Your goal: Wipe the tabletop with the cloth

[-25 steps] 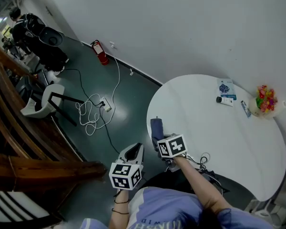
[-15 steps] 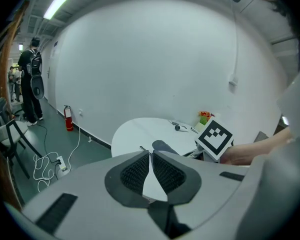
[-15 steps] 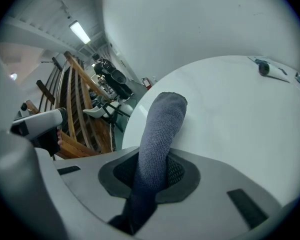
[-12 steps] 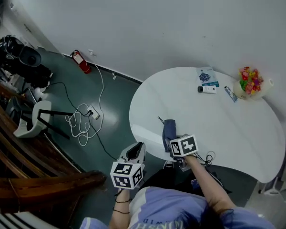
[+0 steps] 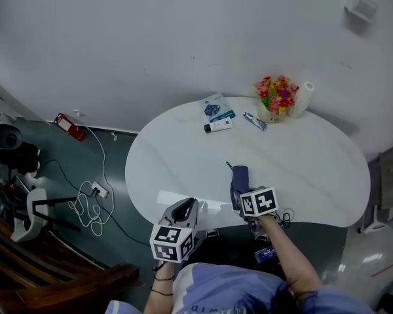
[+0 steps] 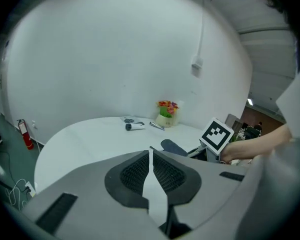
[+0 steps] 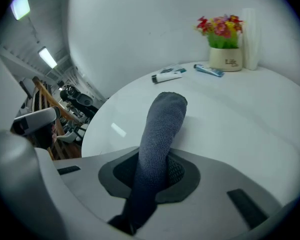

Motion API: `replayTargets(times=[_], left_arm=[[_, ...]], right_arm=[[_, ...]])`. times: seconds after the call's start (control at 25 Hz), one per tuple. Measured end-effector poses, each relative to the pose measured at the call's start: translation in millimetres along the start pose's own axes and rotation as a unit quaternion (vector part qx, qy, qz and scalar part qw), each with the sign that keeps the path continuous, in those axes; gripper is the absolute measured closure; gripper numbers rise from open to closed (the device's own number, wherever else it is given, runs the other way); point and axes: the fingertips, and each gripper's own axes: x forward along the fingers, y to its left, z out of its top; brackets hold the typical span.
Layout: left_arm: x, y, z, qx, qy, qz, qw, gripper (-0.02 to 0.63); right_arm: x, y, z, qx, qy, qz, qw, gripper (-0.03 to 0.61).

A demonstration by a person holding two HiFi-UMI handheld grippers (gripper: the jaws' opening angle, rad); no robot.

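Grey cloth (image 7: pixel 162 126) is clamped between right gripper (image 7: pixel 151 179) jaws, resting on the table (image 5: pixel 301 165) near edge. Left gripper (image 6: pixel 151 170) jaws are pressed together, empty, just off that edge.

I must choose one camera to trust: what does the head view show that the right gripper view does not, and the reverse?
Only the head view: the red fire extinguisher and the cables on the floor. Only the right gripper view: the right gripper with jaws shut on the grey cloth. Both: the white table, the cloth lying on it, the flower pot.
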Motion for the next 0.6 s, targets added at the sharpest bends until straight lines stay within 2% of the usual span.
replayTargets(times=[0.32, 0.6], left_arm=[[65, -128, 17, 0.033, 0.016, -0.081, 0.9960, 0.594], [110, -250, 15, 0.069, 0.035, -0.161, 0.9839, 0.594]], right_arm=[[-83, -138, -28, 0.056, -0.027, -0.056, 0.996, 0.508], [-157, -260, -68, 0.110, -0.049, -0.109, 0.987, 0.508]])
